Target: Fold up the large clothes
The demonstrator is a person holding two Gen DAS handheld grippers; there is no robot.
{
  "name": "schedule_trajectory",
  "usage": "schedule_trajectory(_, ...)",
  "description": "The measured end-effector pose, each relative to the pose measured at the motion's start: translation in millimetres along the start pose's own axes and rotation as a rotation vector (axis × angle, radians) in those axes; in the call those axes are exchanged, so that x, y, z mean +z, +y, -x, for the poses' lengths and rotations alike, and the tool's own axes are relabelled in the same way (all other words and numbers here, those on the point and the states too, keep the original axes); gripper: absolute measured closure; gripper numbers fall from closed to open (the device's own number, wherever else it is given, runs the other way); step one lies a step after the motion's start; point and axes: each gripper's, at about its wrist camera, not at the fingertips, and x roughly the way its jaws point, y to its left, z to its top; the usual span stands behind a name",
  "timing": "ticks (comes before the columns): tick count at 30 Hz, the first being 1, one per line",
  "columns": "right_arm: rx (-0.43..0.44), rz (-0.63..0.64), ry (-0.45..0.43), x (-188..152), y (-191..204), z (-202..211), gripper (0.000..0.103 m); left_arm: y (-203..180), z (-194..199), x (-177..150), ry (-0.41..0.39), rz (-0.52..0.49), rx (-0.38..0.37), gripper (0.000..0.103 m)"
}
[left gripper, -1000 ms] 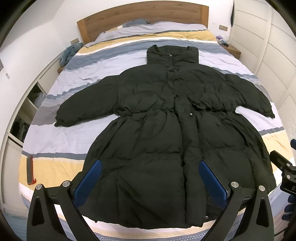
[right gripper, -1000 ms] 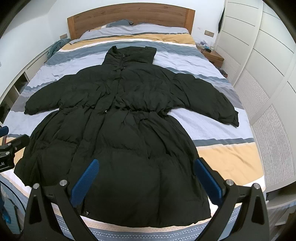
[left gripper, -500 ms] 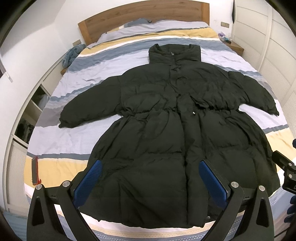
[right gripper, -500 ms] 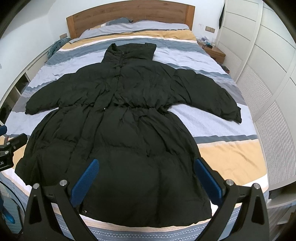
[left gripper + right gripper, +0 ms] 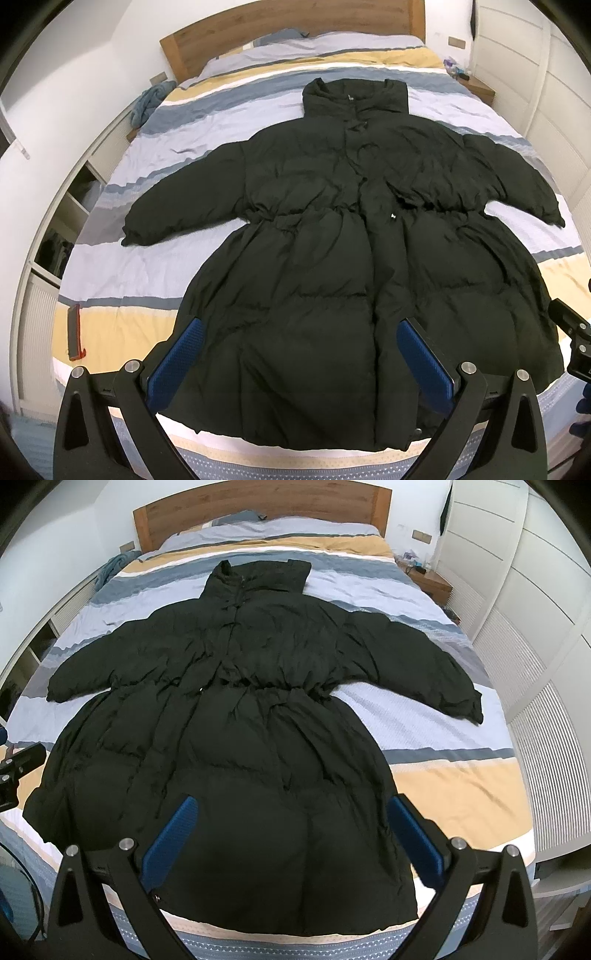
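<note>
I see one black puffer coat (image 5: 332, 266) spread flat, front up, on the striped bed (image 5: 122, 266), collar toward the wooden headboard (image 5: 258, 506), both sleeves out sideways. My two claws hang above its hem: left claw (image 5: 299, 363) spread wide, holding nothing; right claw (image 5: 291, 840) likewise spread and empty. One bedside table (image 5: 430, 578) stands at the right.

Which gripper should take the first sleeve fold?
Either, probably. The coat lies centred. Left gripper faces its left half, right gripper its right half; both open, above the hem.
</note>
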Motion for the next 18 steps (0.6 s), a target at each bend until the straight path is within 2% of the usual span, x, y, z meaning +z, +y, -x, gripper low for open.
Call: schedule_trajectory(18,0.062,0.016,0.031,0,-14,-21,0.0,-9,-10,-4,0.076,0.01,0.067,0.001)
